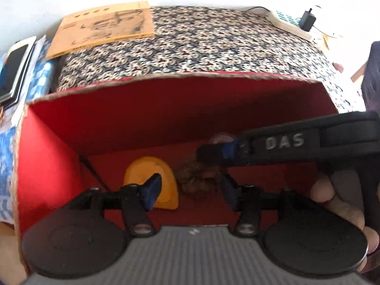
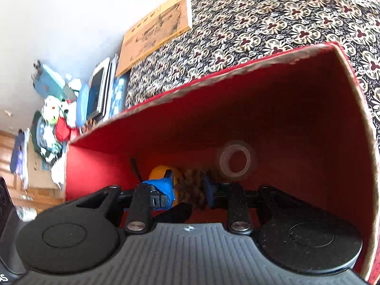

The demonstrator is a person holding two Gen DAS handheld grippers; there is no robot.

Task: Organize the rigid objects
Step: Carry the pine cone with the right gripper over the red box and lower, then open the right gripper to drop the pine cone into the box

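I have both grippers down inside the red box (image 2: 261,109), which I'll use as my landmark. My left gripper (image 1: 190,190) has its jaws set wide and holds nothing; it sits low over the box floor. My right gripper (image 2: 187,187) is parted more narrowly, also empty as far as I can judge, with the pine cone (image 2: 193,185) lying between and just beyond its tips.

Risks, as I judge them: the two tools are crowded in one box, and in the left view the right tool's finger (image 1: 218,152) crosses above my left jaws, so a careless lift could knock them together or catch the frayed rim and tip the box. The tape roll (image 2: 235,158) leans at the far wall and could roll if nudged.

Count inside the box: one yellow piece (image 1: 152,180), one pine cone, one clear tape roll, one thin dark stick (image 2: 135,166) by the left wall. Beyond the box on the patterned cloth (image 1: 201,47): one tan book (image 1: 104,28)
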